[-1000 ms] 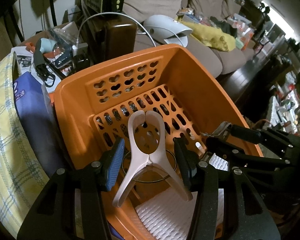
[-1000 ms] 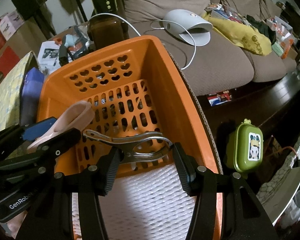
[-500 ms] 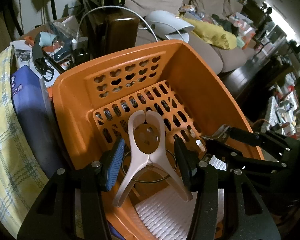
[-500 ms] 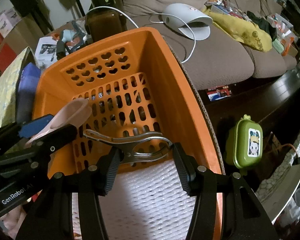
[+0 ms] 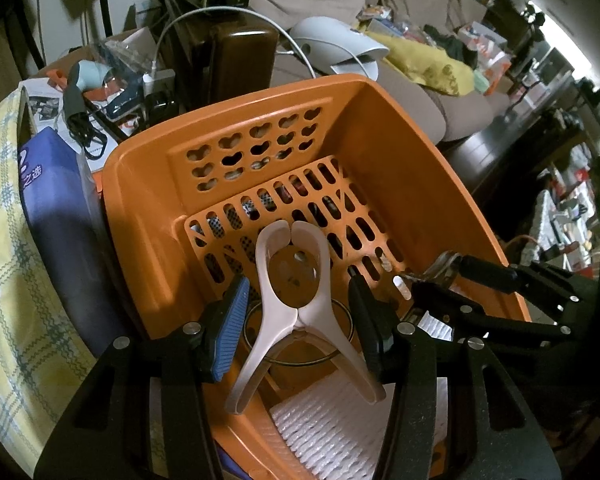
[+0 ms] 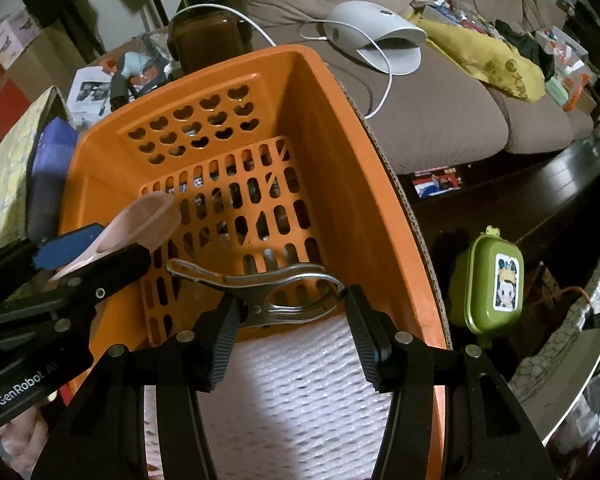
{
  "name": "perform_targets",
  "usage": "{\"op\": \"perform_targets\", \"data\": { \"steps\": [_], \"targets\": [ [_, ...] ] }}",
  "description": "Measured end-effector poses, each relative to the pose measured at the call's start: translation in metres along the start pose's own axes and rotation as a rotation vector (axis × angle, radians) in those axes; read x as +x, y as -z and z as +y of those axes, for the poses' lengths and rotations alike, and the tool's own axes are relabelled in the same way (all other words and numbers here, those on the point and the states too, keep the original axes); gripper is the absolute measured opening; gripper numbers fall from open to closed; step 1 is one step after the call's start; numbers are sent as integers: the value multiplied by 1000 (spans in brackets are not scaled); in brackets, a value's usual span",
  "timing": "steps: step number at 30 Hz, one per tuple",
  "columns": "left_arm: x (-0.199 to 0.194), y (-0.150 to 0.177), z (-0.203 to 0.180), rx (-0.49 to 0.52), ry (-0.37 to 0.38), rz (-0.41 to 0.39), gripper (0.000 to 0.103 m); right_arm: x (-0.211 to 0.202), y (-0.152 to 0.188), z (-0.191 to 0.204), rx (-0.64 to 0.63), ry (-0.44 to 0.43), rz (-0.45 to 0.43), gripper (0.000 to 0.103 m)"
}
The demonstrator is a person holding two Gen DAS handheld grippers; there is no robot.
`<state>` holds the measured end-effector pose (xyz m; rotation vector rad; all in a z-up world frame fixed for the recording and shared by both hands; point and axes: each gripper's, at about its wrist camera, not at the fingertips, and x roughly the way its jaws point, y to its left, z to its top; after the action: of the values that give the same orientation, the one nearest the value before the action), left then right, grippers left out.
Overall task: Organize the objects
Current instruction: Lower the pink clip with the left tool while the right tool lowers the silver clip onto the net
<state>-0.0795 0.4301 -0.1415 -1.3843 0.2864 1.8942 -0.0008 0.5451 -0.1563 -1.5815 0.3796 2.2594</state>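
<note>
Hold both clips low over the orange basket point(image 5: 148, 216). Left claw point(image 5: 296, 316) grips the white clip point(image 5: 300, 308), right claw point(image 6: 290, 312) the metal clip point(image 6: 268, 284). Release gently.

You have an orange basket point(image 5: 400, 168) with heart-shaped cut-outs in its end wall and slotted holes across its floor. A white ribbed foam sheet point(image 6: 300, 392) lies at its near edge. Your left gripper point(image 5: 298, 320) carries one blue ridged pad, its clip point(image 5: 296, 308) pale pinkish-white; the other clip point(image 6: 268, 292) is shiny silver. Outside the basket's right wall sits a green case point(image 6: 488, 284); beyond its left wall, yellow cloth point(image 5: 4, 280) with blue plaid lines.
</note>
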Motion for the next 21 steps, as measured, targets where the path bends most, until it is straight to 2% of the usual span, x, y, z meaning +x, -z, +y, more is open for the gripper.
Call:
{"op": "perform_targets", "data": {
  "steps": [2,4,13,21],
  "targets": [
    [0,0,0,-5,9,4,48,1,0,-1,7,-1,2,54],
    [2,0,3,-23,50,26,48,1,-1,-2,8,3,6,54],
    [8,-1,13,-87,105,65,48,6,0,2,-5,7,32,54],
    [8,-3,12,-79,95,67,48,15,2,4,-15,12,72,54]
  ]
}}
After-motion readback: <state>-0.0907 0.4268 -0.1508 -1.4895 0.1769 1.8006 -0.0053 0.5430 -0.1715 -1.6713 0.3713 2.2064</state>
